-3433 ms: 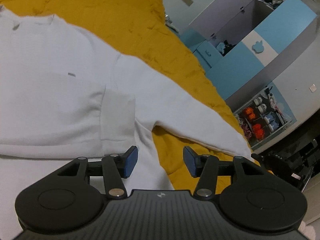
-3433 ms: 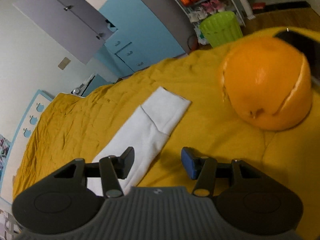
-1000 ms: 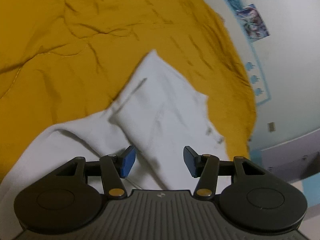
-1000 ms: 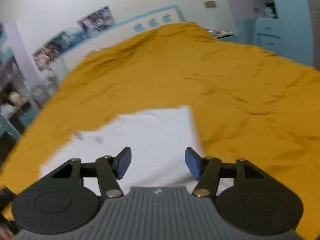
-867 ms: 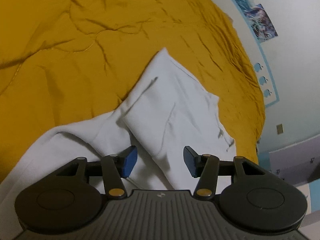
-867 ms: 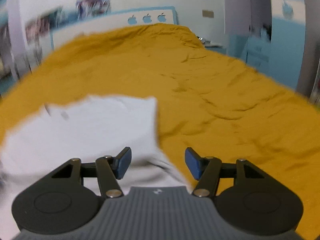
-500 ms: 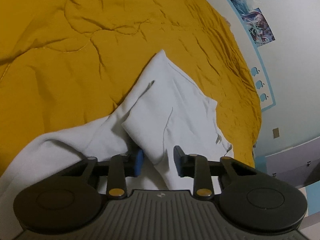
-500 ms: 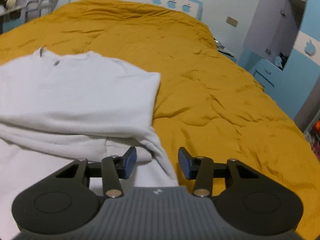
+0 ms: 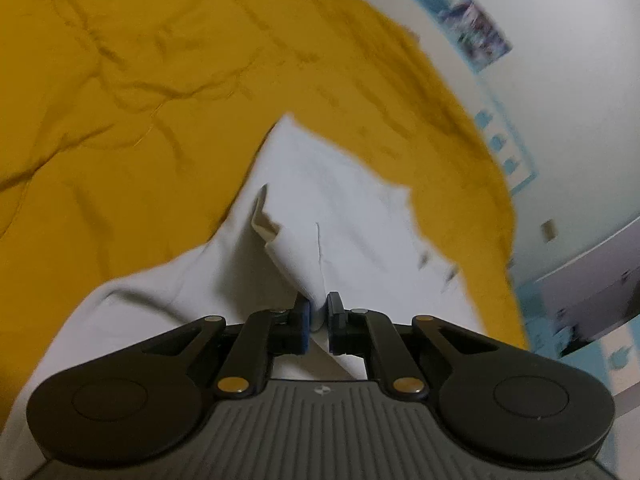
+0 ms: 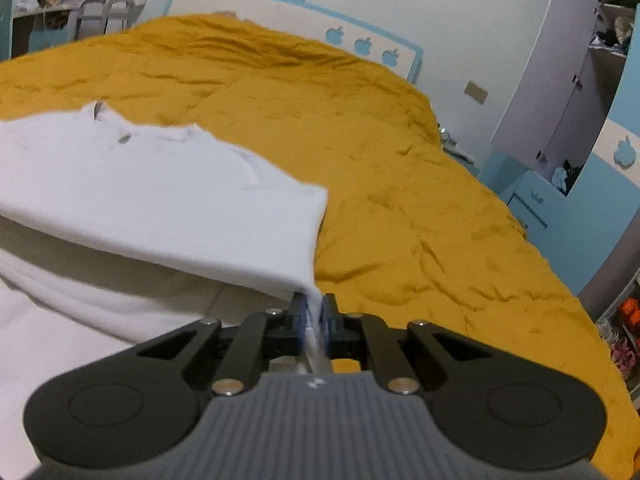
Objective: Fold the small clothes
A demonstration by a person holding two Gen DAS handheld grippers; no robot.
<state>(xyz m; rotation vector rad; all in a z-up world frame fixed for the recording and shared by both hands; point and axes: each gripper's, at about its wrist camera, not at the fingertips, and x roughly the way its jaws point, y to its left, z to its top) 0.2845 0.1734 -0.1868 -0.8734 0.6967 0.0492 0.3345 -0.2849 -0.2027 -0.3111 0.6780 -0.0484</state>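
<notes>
A white garment (image 9: 344, 224) is spread on the yellow bedspread (image 9: 120, 92), partly folded over itself. A fold of its cloth is pinched by the left gripper (image 9: 318, 320), whose jaws are closing on it. A corner of the folded layer, at the edge nearest the bare bedspread, is clamped by the right gripper (image 10: 314, 320), fully clenched. Beyond the bedspread, a blue-trimmed headboard (image 10: 372, 46) with apple shapes is seen.

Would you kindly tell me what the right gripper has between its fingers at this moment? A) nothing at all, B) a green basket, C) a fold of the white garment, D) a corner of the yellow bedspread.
C: the right gripper is shut on a pinch of the white garment, which lies on the yellow bedspread.
</notes>
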